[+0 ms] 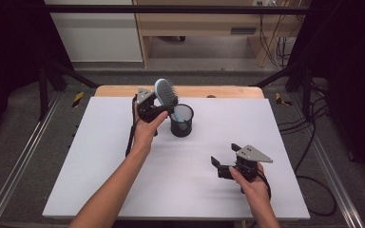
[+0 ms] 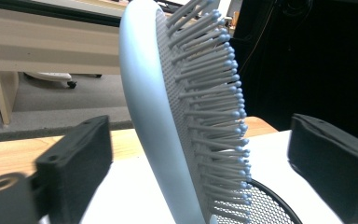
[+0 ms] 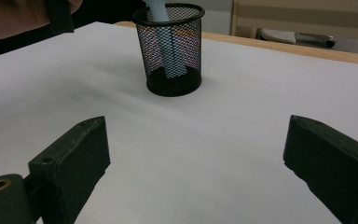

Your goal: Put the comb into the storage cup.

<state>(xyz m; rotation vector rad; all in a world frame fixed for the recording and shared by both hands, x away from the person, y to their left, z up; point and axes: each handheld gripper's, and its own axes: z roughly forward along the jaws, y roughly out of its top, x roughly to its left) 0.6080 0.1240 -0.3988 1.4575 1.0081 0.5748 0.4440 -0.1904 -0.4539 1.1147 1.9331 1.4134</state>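
Just above the frame's centre, the hairbrush (image 1: 166, 92) stands handle-down in the mesh cup (image 1: 181, 121). The left gripper (image 1: 159, 108) has its jaws spread around the brush head (pads clear). Release looks done; next, I'd withdraw without tipping it. The right gripper (image 1: 223, 161) waits open, lower right.

Black tools (image 1: 223, 164) carry grey three-cornered plates and trailing black cables.
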